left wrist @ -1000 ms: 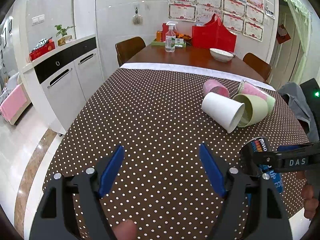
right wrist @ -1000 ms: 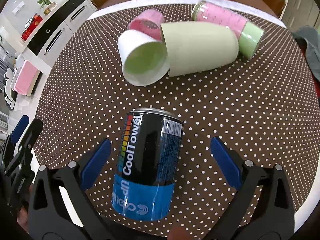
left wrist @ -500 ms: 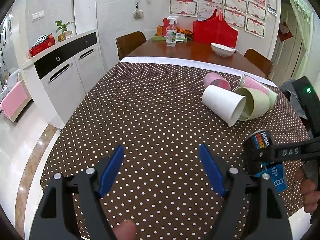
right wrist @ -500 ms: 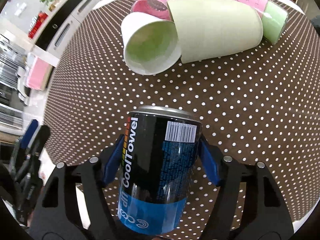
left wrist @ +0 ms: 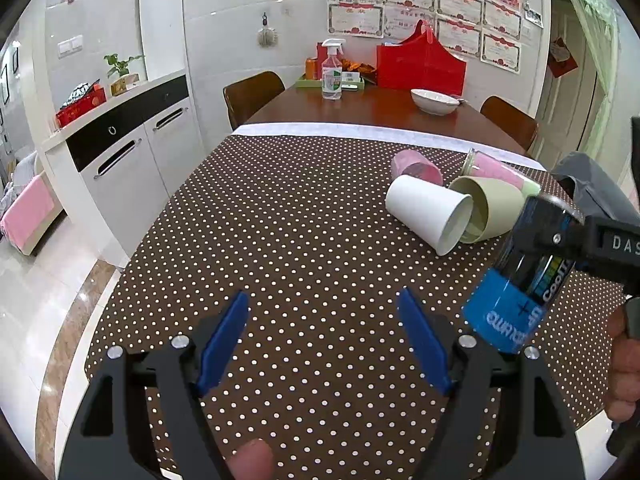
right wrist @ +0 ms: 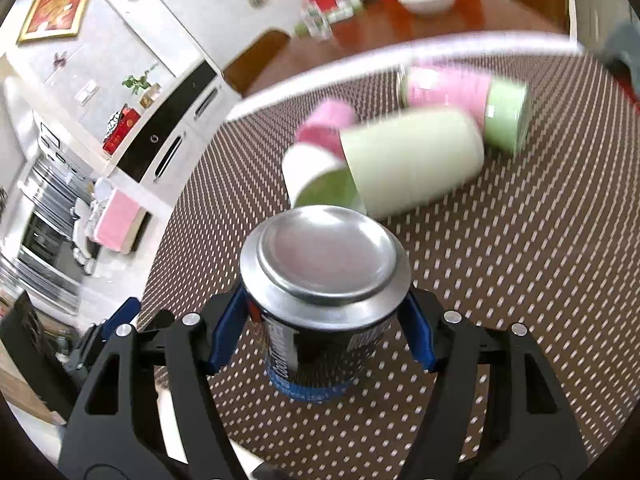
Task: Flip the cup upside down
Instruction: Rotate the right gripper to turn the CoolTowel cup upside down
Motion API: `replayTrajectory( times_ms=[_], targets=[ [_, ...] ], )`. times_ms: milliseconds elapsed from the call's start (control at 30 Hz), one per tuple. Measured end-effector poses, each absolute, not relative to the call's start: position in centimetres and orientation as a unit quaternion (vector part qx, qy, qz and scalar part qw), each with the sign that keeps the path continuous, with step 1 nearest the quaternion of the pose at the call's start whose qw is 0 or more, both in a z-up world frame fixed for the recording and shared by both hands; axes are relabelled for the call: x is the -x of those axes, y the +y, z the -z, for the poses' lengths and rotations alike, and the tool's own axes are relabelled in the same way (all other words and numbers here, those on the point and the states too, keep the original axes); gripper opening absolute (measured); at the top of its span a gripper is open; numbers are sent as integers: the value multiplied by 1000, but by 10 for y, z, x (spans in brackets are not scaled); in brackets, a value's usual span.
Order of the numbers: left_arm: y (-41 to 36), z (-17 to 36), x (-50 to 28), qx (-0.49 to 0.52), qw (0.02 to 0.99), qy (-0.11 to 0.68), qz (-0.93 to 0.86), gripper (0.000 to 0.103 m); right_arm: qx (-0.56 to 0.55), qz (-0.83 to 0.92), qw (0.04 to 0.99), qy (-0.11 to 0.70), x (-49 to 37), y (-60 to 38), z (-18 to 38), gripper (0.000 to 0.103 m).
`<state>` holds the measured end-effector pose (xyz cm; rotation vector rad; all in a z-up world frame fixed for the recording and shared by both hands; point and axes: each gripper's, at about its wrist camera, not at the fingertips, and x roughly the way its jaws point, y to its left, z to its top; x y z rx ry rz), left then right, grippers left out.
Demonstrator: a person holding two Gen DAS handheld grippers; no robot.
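Observation:
My right gripper [right wrist: 326, 332] is shut on a black and blue can-shaped cup [right wrist: 320, 300], held off the dotted tablecloth [right wrist: 520, 280] and tilted, its silver end facing the camera. In the left wrist view the same cup [left wrist: 520, 272] hangs tilted at the right, blue end down, clamped by the right gripper [left wrist: 568, 240]. My left gripper [left wrist: 324, 340] is open and empty above the cloth's near edge. A white cup [left wrist: 428, 212], a light green cup [left wrist: 488, 208], a pink cup [left wrist: 416, 168] and a pink jar [left wrist: 500, 172] lie on their sides beyond.
The wooden table's far end holds a white bowl [left wrist: 434, 101], a spray bottle [left wrist: 332, 76] and a red bag [left wrist: 420, 64]. Chairs [left wrist: 252, 96] stand at the far corners. A white cabinet [left wrist: 132, 152] runs along the left. The floor drops off to the left.
The right gripper closed on the black and blue cup, lifted it off the cloth and tipped it so its silver end faces the camera. The left gripper stayed open and nearly still.

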<state>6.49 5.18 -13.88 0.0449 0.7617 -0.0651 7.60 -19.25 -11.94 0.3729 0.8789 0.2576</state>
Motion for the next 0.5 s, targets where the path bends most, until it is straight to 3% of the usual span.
replayTrajectory(
  times_ms=[267, 500],
  targets=[
    [57, 132, -62, -10, 932, 361, 21, 76, 1, -76, 954, 290, -36, -157, 99, 67],
    [55, 131, -62, -12, 933, 359, 20, 76, 53, -56, 959, 274, -37, -138, 126, 67]
  ],
)
